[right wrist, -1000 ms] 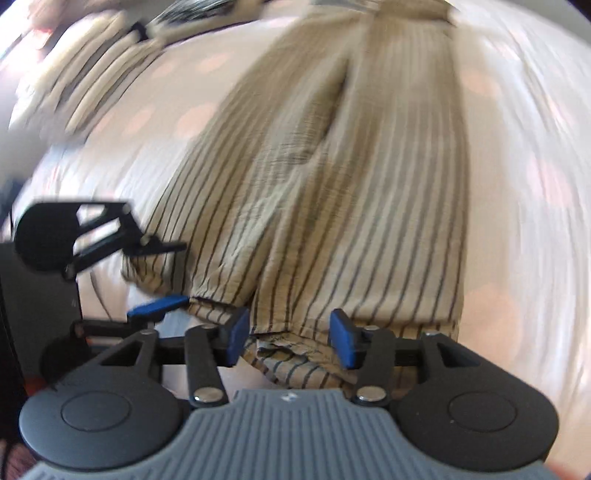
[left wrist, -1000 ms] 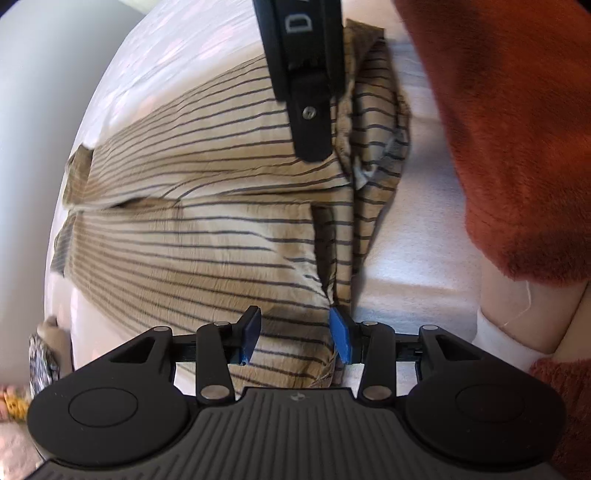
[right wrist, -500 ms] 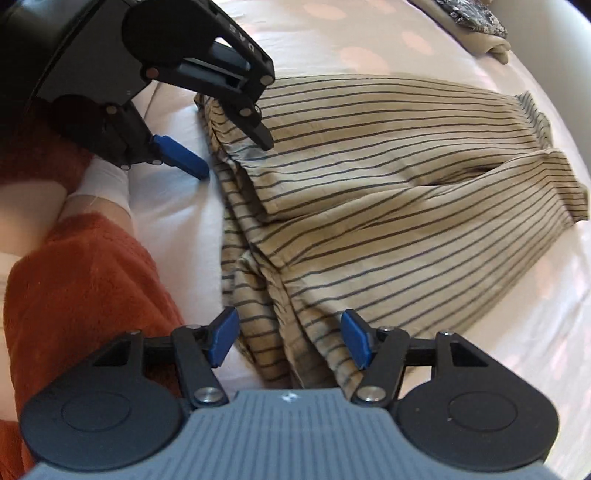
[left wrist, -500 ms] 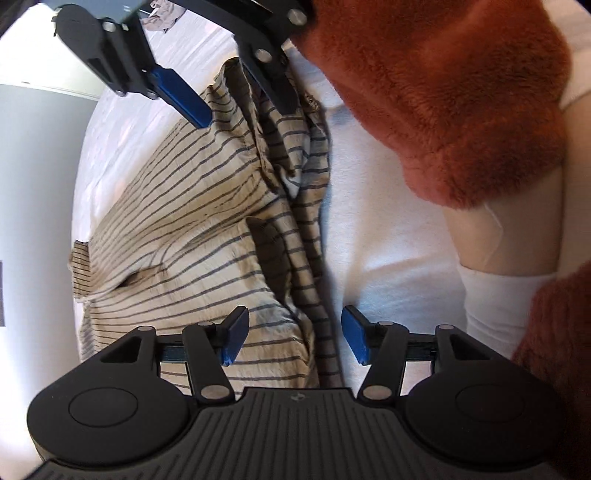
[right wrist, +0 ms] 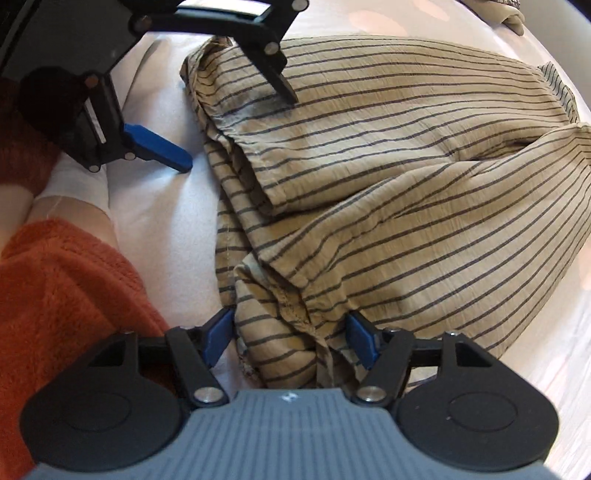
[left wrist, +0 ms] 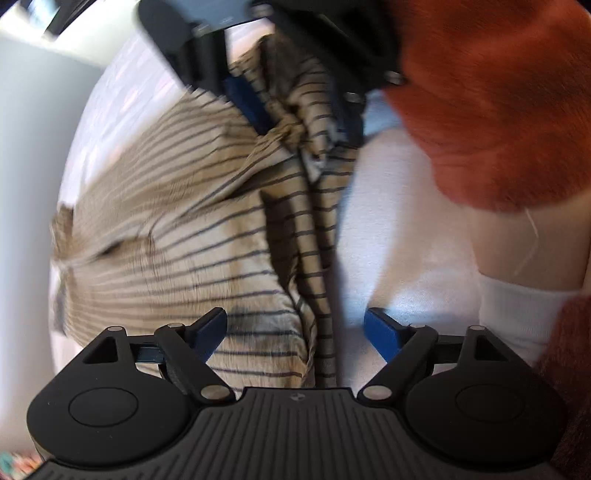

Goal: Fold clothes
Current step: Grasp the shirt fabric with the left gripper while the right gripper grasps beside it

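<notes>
Beige trousers with dark stripes (right wrist: 406, 184) lie spread on a white sheet (right wrist: 166, 221). My right gripper (right wrist: 290, 332) points down over the bunched waistband end. Its jaws are opening, with gathered fabric between the blue pads and no clear pressing. My left gripper (right wrist: 238, 131) stands further along the same edge, one finger over the cloth and the blue one over the sheet. In the left wrist view my left gripper (left wrist: 295, 325) is opening very wide, straddling the edge of the trousers (left wrist: 184, 240). The right gripper (left wrist: 306, 125) shows at the top, around the bunched fabric.
A person's orange fleece sleeve (right wrist: 55, 277) and white cuff (right wrist: 77, 184) lie beside the trousers on the sheet (left wrist: 399, 221); the sleeve (left wrist: 498, 92) fills the upper right of the left wrist view. Other folded clothes (right wrist: 511, 14) sit at the bed's far end. A grey wall (left wrist: 29, 184) borders the bed.
The left jaws have spread much wider over the trousers' edge. The right gripper has rolled, sunk onto the waistband end and widened its jaws.
</notes>
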### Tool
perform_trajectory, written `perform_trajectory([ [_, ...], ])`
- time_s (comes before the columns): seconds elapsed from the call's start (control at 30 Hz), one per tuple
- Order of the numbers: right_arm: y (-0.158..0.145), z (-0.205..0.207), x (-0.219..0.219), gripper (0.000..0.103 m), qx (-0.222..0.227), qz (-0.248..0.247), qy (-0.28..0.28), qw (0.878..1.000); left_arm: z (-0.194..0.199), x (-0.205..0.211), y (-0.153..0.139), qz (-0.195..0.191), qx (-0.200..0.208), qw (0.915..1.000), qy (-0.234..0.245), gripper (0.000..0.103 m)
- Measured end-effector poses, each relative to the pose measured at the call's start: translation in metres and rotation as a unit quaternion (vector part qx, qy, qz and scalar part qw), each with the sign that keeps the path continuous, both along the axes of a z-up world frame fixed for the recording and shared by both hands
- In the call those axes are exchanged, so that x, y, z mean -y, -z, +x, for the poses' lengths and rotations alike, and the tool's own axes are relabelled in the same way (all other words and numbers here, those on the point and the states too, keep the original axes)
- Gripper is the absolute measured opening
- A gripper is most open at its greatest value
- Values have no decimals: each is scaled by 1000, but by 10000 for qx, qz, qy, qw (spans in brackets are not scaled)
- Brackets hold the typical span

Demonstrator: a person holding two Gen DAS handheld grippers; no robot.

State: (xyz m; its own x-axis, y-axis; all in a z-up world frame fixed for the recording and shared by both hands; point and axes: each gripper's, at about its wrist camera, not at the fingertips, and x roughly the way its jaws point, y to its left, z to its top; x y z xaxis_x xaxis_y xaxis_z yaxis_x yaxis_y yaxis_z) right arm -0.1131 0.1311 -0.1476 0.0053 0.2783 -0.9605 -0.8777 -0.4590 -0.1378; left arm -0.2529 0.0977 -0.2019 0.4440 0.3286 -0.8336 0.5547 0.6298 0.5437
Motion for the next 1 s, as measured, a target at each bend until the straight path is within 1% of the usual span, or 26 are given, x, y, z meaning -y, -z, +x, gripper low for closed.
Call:
perform_trajectory([
  [0.03,0,0,1,67,-1,38,-2,10000,1,-2,-2,-97,-23,9999,-79,77],
  [0.1,-1,2,3,60,-15,113,10,9999,4,-8,-5,-336,-81,9990,-269,72],
  [0.13,-1,2,4,58,-11,150,5,9999,5,-11,-7,-487,-120,9981,-366,68],
  [0.17,-2,1,5,54,-1,178,-15,9998,6,-14,-9,-640,-161,9969,-438,66],
  [0.2,-3,0,5,46,8,205,-36,9998,6,-18,-11,-778,-194,9955,-510,63],
  [0.23,-3,-1,6,33,22,236,-54,9997,7,-21,-12,-915,-225,9938,-581,61],
  [0.3,-4,-2,8,22,135,345,-47,9993,9,-28,-14,-1162,-258,9903,-711,61],
  [0.33,-5,-3,8,19,191,399,-43,9990,9,-32,-15,-1272,-266,9885,-772,61],
  [0.37,-5,-4,9,10,248,454,-40,9987,10,-34,-16,-1361,-264,9868,-839,61],
  [0.4,-5,-5,10,7,300,512,-35,9982,11,-37,-17,-1437,-261,9852,-896,61],
  [0.5,-14,-5,17,6,343,917,79,9952,10,-34,-18,-1386,-207,9861,-894,63],
  [0.6,-28,4,22,6,148,1355,407,9898,7,-29,-18,-1253,-108,9883,-862,65],
  [0.67,-31,6,25,6,73,1482,557,9874,6,-27,-19,-1143,-24,9897,-860,62],
  [0.73,-30,3,27,6,137,1531,553,9866,4,-24,-20,-1010,63,9911,-863,50],
  [0.77,-30,2,27,6,198,1544,524,9864,3,-23,-21,-944,106,9917,-864,47],
  [0.8,-29,1,27,6,257,1549,492,9864,2,-22,-21,-877,149,9923,-865,38],
  [0.83,-27,2,25,6,311,1559,468,9862,2,-20,-22,-804,192,9928,-871,26],
  [0.87,-25,4,22,6,349,1568,454,9860,2,-20,-22,-709,234,9932,-891,21],
  [0.9,-26,4,24,6,373,1587,446,9856,3,-20,-23,-632,273,9935,-912,11],
  [0.93,-27,3,25,6,405,1607,435,9852,4,-22,-24,-614,297,9932,-938,8],
  [0.97,-29,3,26,6,435,1619,421,9850,6,-24,-26,-610,336,9928,-972,8],
  [1.0,-32,3,27,6,443,1640,406,9846,5,-26,-33,-650,424,9916,-1031,5],
])
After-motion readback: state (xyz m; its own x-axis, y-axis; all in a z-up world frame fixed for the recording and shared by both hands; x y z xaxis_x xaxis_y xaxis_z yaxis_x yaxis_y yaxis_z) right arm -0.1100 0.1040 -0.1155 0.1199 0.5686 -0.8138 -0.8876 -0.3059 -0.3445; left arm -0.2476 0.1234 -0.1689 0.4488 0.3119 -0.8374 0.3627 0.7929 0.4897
